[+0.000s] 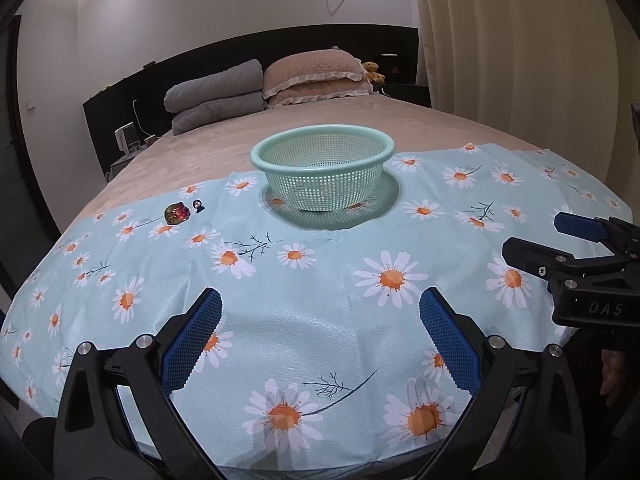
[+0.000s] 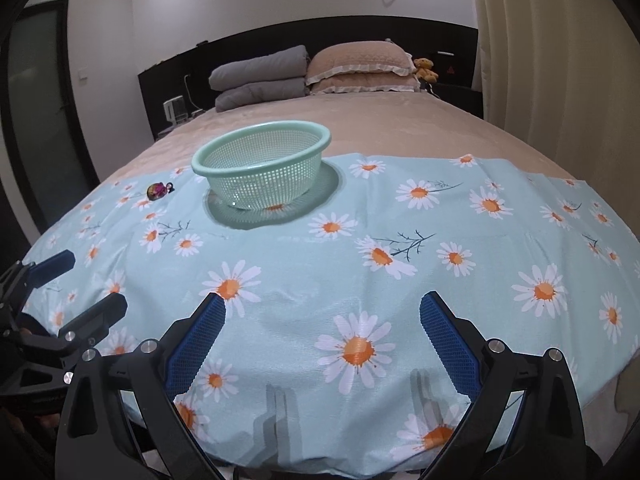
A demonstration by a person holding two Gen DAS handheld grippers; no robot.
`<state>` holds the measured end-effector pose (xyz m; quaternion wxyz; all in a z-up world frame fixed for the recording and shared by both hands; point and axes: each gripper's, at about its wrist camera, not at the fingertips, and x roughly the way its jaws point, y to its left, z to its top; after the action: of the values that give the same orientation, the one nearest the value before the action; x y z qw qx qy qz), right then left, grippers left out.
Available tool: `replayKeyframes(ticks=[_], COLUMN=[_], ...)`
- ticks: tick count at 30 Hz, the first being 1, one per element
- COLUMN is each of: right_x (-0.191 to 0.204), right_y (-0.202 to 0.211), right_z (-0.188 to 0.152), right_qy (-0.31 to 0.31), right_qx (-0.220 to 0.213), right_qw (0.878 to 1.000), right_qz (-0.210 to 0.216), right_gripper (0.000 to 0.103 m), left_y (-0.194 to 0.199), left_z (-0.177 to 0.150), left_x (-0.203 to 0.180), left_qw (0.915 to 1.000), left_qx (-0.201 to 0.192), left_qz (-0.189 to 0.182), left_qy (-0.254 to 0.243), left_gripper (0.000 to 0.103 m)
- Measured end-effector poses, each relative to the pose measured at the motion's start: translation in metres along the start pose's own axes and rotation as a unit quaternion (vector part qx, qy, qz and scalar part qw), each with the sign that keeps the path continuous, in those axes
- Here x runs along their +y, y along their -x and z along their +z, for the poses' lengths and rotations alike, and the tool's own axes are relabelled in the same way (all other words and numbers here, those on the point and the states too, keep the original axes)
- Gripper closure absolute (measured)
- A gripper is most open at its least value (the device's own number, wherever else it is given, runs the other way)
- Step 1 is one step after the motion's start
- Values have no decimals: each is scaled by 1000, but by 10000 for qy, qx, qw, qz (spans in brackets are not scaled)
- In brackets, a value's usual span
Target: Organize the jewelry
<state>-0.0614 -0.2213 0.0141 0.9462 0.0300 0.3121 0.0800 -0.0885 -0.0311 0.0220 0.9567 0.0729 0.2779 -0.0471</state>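
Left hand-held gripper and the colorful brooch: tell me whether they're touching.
Apart. In the left wrist view the open left hand-held gripper hovers near the cloth's front edge, with a wide stretch of daisy cloth between it and the brooch, left of the basket.

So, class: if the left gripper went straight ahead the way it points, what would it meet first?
Probably the green basket. The left gripper is open over the daisy cloth, with only cloth between; if it points downward, it would touch cloth first.

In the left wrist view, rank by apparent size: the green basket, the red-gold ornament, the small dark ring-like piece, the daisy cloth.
1. Daisy cloth
2. Green basket
3. Red-gold ornament
4. Small dark ring-like piece

All lie at similar depth, so the order looks reliable; the cloth also runs nearer the camera.
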Motion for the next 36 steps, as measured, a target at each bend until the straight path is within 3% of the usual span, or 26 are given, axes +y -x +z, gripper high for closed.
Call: replayKeyframes(ticks=[9,15,19,27,36], right_x=[10,19,22,37,58], right_y=[32,41,42,20,13], right_z=[5,22,38,59,83], right_qy=[38,112,139,588,697], right_qx=[-121,26,70,685,719], right_qw=[9999,9999,9997,9942,9947], right_qz=[18,-123,-207,-580,-220], right_gripper=[8,8,8,8,8], left_y=[30,35,30,16,3], left_z=[8,24,36,52,76], left_x=[14,26,35,48,58], left_qw=[9998,9991,9969,9936,9928], left_qx=[-55,286,545,915,996], left_qz=[-18,121,490,503,514], left_qy=[209,283,275,433,416], left_gripper=[6,6,6,6,6])
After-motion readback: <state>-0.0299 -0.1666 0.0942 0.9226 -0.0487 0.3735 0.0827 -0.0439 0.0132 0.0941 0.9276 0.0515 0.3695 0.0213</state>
